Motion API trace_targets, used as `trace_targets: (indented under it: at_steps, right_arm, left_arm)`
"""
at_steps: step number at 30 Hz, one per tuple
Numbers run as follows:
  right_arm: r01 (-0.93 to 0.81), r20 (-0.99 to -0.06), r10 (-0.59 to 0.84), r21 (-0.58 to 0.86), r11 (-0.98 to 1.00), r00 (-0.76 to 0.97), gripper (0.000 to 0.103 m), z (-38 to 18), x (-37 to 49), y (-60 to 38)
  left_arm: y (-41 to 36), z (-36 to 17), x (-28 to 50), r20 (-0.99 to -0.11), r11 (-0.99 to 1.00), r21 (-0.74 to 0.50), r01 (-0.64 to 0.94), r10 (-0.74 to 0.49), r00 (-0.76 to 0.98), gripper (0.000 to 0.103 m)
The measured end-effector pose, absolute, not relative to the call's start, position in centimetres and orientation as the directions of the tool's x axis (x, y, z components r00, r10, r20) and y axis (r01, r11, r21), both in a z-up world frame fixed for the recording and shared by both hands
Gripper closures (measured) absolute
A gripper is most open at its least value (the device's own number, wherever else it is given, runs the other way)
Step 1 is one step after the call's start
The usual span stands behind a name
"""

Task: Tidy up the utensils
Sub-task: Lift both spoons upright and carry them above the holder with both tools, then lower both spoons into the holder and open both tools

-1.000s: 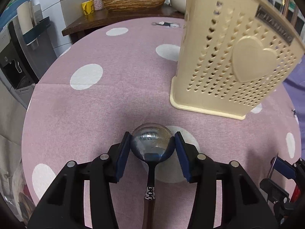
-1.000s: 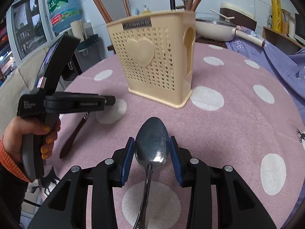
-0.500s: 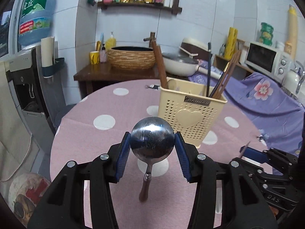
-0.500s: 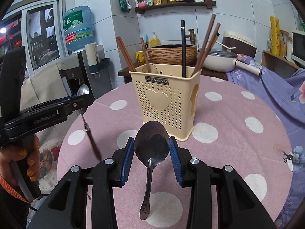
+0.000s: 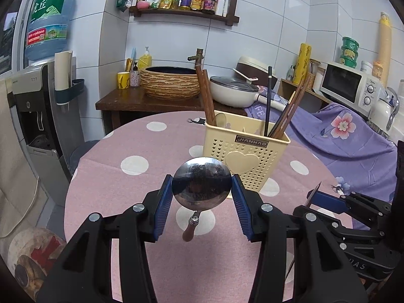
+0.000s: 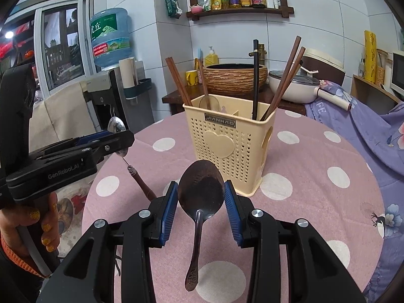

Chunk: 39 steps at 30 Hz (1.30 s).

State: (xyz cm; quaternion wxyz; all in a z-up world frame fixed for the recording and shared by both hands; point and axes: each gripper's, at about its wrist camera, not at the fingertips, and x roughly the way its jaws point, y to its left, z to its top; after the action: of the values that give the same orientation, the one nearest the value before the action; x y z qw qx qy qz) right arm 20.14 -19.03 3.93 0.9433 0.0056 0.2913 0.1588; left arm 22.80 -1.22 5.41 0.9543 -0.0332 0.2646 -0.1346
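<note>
My left hand-held gripper [image 5: 202,192] is clamped on the bowl of a round ladle-like spoon [image 5: 201,185], both blue pads pressed against its rim, and the spoon's brown wooden handle hangs down clear of the pink polka-dot table [image 5: 106,176]. My right hand-held gripper [image 6: 200,197] is likewise closed on the bowl of an all-metal spoon [image 6: 200,192], whose handle dangles below the pads and off the table. The landmark here is the cream utensil holder [image 6: 227,146] with the heart on its front, standing upright on the table. Both spoons are held in the air on the near side of that holder, not touching it; the round spoon sits to the holder's left as the right wrist camera sees it, the metal spoon straight in front of it. Inside the holder stand brown chopsticks [image 6: 282,80], one black chopstick [image 6: 255,75] and another spoon [image 6: 209,102] in the left compartment. My left hand [image 6: 38,224] grips the handle of its tool, well to the left of the holder.
</note>
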Motion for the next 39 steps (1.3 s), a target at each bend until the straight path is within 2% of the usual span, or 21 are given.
trace_targets:
  at_steps: [6,12,17,25,39]
  right_arm:
    - [-0.290,-0.477,0.307,0.113,0.951,0.823,0.066,7.7,21.9,-19.8]
    - [-0.263,-0.325,0.288,0.119,0.957,0.901,0.066,14.5,24.6,-21.1]
    - [-0.210,-0.194,0.224,0.089,0.974,0.955,0.066,16.7,27.5,-21.8]
    - [-0.134,-0.176,0.132,0.000,0.991,0.975,0.066,12.0,30.6,-21.6]
    - [-0.149,-0.259,0.108,-0.142,0.979,0.960,0.066,6.2,29.8,-19.8]
  left_arm:
    - [-1.7,8.9,23.9,-0.459,0.942,-0.178,0.284,-0.335,0.822,0.056]
    - [-2.7,16.1,26.3,-0.342,0.903,-0.249,0.350,-0.420,0.841,0.056]
    - [-4.0,19.4,30.4,-0.292,0.907,-0.272,0.322,-0.396,0.870,0.056]
    - [-6.3,15.4,34.6,-0.346,0.919,-0.251,0.303,-0.378,0.859,0.056]
    - [-6.8,10.6,33.4,-0.409,0.920,-0.216,0.327,-0.390,0.825,0.056]
